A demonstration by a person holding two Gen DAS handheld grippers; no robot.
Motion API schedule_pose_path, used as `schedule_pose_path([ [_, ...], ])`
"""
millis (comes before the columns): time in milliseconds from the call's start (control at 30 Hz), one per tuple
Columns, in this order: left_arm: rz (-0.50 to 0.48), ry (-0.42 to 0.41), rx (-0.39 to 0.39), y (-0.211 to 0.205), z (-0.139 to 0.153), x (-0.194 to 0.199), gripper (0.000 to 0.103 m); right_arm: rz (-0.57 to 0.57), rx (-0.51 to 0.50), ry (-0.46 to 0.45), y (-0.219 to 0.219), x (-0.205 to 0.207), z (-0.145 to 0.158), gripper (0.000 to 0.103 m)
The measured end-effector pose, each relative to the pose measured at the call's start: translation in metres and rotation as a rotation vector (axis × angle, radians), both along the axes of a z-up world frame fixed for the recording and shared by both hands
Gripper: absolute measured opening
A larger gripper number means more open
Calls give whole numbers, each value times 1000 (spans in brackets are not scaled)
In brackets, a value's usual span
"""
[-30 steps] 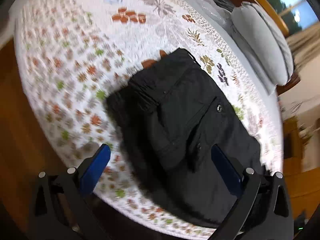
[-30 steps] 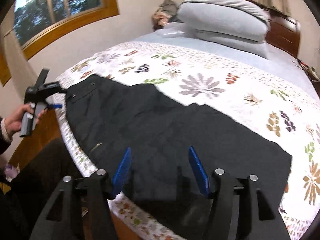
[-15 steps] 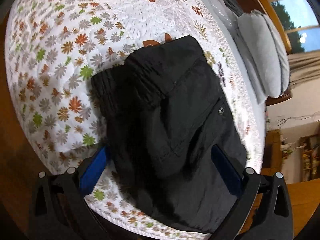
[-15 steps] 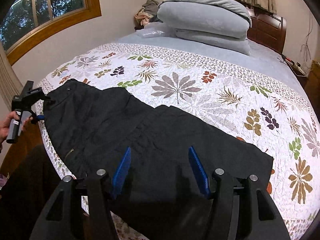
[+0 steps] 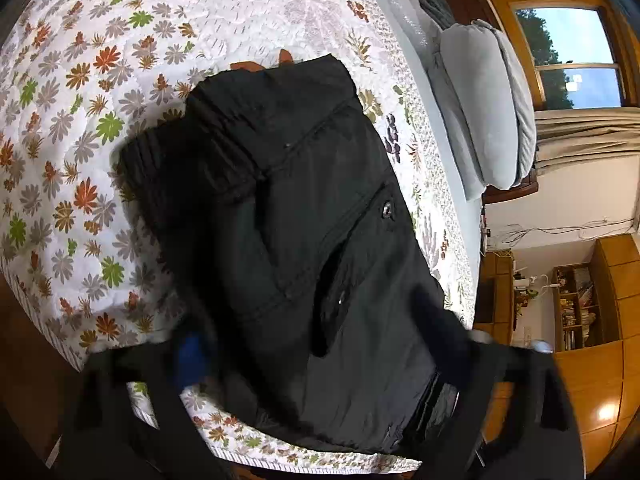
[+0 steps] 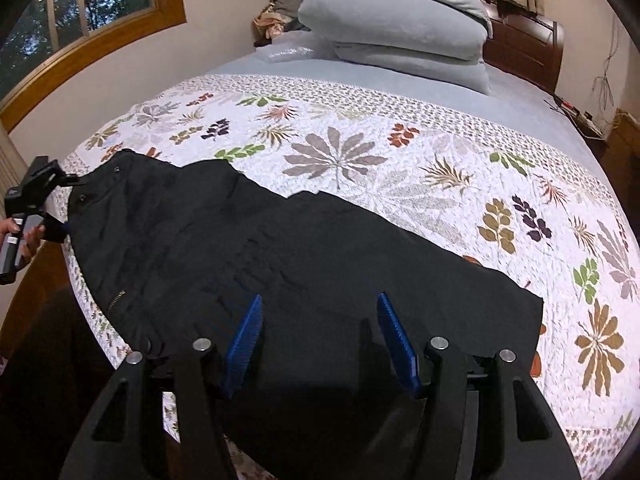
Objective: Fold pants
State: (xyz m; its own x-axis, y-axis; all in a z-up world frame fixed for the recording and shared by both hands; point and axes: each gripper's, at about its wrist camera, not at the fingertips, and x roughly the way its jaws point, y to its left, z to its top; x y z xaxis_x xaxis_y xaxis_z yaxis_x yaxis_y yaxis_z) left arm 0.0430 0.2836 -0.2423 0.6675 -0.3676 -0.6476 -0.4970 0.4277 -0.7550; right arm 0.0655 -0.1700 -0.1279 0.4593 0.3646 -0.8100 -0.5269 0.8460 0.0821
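Lengthwise, the pants (image 6: 280, 248) run along the quilt's (image 6: 440, 152) near edge. Closing, the left gripper (image 5: 320, 344) straddles their waist; the right gripper (image 6: 320, 340) hovers half-open above the legs, gripping nothing.

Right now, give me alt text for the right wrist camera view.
Black pants lie flat along the near edge of a bed's floral quilt, with the right gripper open above them. At far left the left gripper meets the waistband; grey pillows are behind.
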Motion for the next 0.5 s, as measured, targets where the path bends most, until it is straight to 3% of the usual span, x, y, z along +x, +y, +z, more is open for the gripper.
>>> schedule_pose_path([
  [300, -31, 59, 54, -6, 5, 12, 86, -11, -19, 20, -2, 2, -8, 61],
  [500, -13, 57, 13, -4, 5, 14, 87, -20, -15, 19, -5, 2, -6, 61],
])
